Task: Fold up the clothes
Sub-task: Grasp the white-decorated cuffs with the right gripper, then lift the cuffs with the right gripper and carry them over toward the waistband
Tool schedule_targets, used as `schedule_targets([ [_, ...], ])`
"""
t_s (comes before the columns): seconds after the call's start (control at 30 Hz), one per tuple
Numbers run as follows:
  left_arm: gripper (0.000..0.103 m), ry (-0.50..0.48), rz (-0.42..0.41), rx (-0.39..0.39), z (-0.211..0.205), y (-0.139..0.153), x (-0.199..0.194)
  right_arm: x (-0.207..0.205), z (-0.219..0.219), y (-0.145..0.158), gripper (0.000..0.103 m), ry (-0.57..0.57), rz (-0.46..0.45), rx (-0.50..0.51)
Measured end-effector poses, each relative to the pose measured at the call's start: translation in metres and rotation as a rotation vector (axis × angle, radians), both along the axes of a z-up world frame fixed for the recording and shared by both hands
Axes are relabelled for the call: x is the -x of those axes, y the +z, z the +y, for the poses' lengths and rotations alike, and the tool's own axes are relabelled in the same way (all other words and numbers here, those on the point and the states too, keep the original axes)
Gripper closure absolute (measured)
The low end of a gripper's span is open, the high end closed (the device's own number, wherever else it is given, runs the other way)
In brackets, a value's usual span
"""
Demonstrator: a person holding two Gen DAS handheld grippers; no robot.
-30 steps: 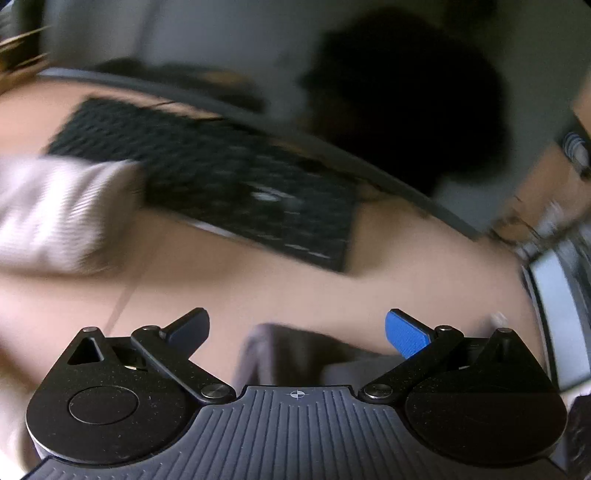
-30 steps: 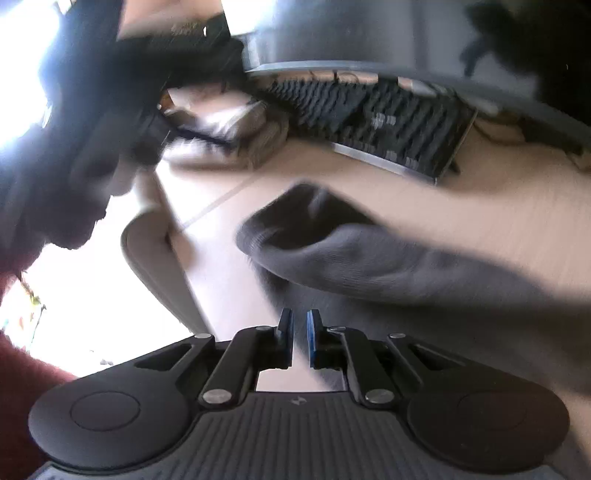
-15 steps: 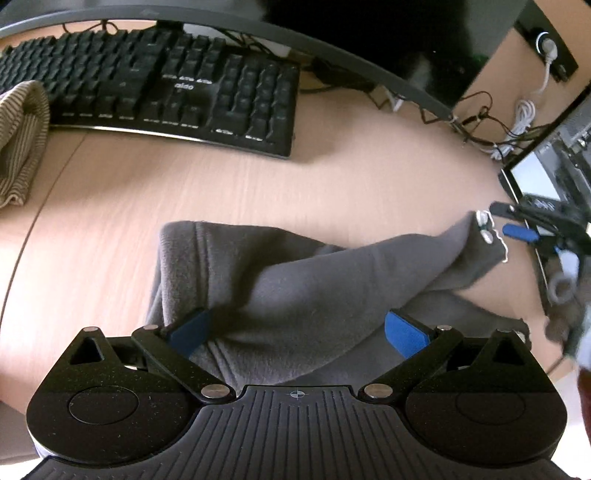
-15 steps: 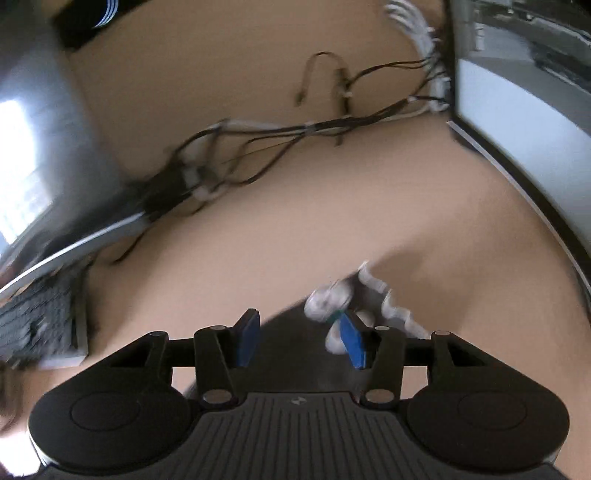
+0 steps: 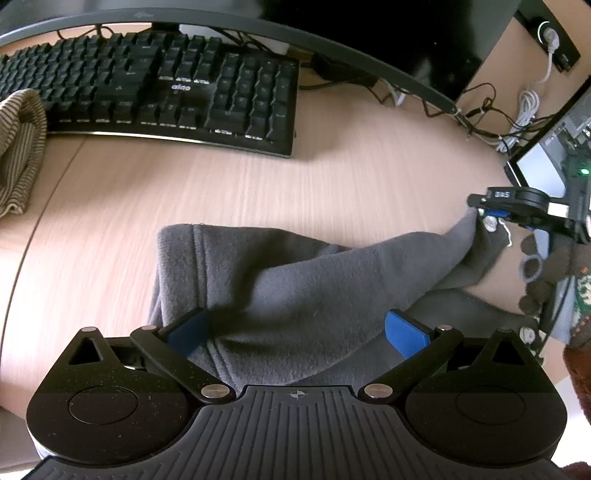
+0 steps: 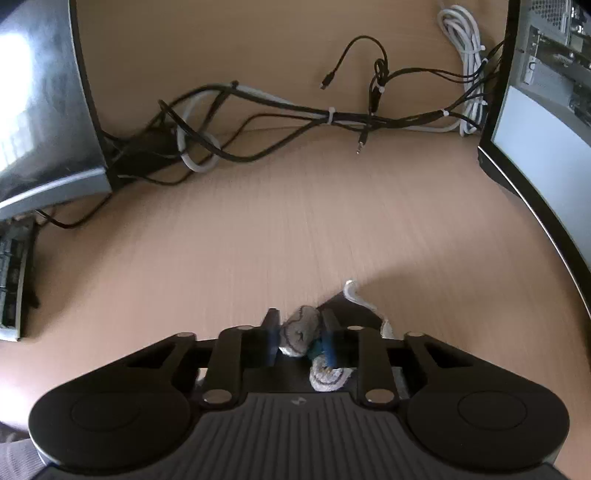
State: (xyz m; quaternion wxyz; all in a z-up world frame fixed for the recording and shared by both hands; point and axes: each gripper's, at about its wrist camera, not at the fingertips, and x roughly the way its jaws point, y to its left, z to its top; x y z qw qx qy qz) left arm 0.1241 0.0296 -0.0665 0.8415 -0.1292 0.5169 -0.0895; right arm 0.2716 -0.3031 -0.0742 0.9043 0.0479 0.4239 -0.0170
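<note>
Right gripper (image 6: 298,338) now clamps garment (image 5: 295,291) near cables (image 6: 280,110).

This is a computer workstation, in an office or a home study. A pale wood-grain desk (image 5: 332,177) carries a black full-size keyboard (image 5: 159,99), and right behind the keyboard curves the dark lower edge of a wide monitor (image 5: 258,26). To the right of the keyboard a loose tangle of black and white cables (image 6: 295,110), some bound with ties, runs along the back of the desk. Further right of the keyboard, at the desk's end, stands a computer case (image 6: 546,48) with its rear ports showing. A wall socket (image 5: 550,37) with a white plug sits above the cables.
</note>
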Motion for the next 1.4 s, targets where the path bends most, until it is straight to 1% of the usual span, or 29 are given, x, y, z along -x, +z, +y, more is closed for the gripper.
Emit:
schedule_targets([
  [0.2,0.0,-0.067,-0.008,-0.011,0.005,0.001,0.0,0.036,-0.021,0.036,0.086,-0.043,-0.078,-0.059],
  [0.33,0.0,-0.102,-0.019,-0.012,0.015,0.004,-0.002,0.081,-0.045,0.064,0.094,-0.09,-0.174,-0.157],
  [0.4,0.0,-0.119,-0.027,-0.017,0.02,0.004,-0.003,0.107,-0.056,0.076,0.094,-0.11,-0.237,-0.197],
  [0.47,0.0,-0.148,-0.029,-0.026,0.024,0.005,-0.003,0.139,-0.062,0.084,0.094,-0.14,-0.28,-0.203],
  [0.57,0.0,-0.202,-0.032,-0.052,0.026,0.005,-0.004,0.18,-0.07,0.08,0.093,-0.194,-0.277,-0.195],
  [0.63,0.0,-0.238,-0.039,-0.093,0.025,0.007,-0.003,0.201,-0.076,0.066,0.093,-0.257,-0.233,-0.204],
  [0.7,0.0,-0.275,-0.072,-0.135,0.02,0.013,0.0,0.212,-0.077,0.054,0.093,-0.31,-0.194,-0.208],
  [0.73,0.0,-0.3,-0.103,-0.148,0.017,0.017,0.003,0.215,-0.076,0.049,0.093,-0.327,-0.179,-0.207],
  [0.8,0.0,-0.345,-0.175,-0.169,0.008,0.026,0.01,0.209,-0.071,0.046,0.089,-0.329,-0.163,-0.198],
  [0.87,0.0,-0.37,-0.222,-0.19,-0.003,0.031,0.015,0.191,-0.064,0.045,0.075,-0.317,-0.146,-0.201],
  [0.9,0.0,-0.372,-0.227,-0.191,-0.006,0.031,0.016,0.178,-0.06,0.047,0.074,-0.309,-0.138,-0.211],
  [1.0,0.0,-0.361,-0.217,-0.164,-0.009,0.028,0.02,0.136,-0.047,0.049,0.073,-0.275,-0.115,-0.246],
  [1.07,0.0,-0.334,-0.202,-0.169,-0.01,0.024,0.019,0.106,-0.035,0.046,0.073,-0.254,-0.086,-0.258],
  [1.13,0.0,-0.299,-0.185,-0.178,-0.01,0.021,0.017,0.074,-0.027,0.038,0.073,-0.246,-0.032,-0.259],
  [1.2,0.0,-0.264,-0.169,-0.182,-0.008,0.017,0.014,0.046,-0.018,0.027,0.073,-0.264,0.016,-0.207],
  [1.27,0.0,-0.222,-0.147,-0.181,-0.004,0.012,0.01,0.023,-0.01,0.015,0.073,-0.307,0.057,-0.118],
  [1.3,0.0,-0.2,-0.135,-0.179,-0.002,0.009,0.009,0.015,-0.007,0.009,0.072,-0.326,0.078,-0.088],
  [1.33,0.0,-0.181,-0.122,-0.172,0.001,0.007,0.008,0.01,-0.002,0.005,0.064,-0.325,0.087,-0.056],
  [1.37,0.0,-0.167,-0.112,-0.157,0.004,0.005,0.007,0.005,0.003,0.002,0.059,-0.317,0.091,-0.021],
  [1.4,0.0,-0.159,-0.106,-0.146,0.006,0.003,0.007,0.001,0.009,-0.002,0.057,-0.309,0.096,0.014],
])
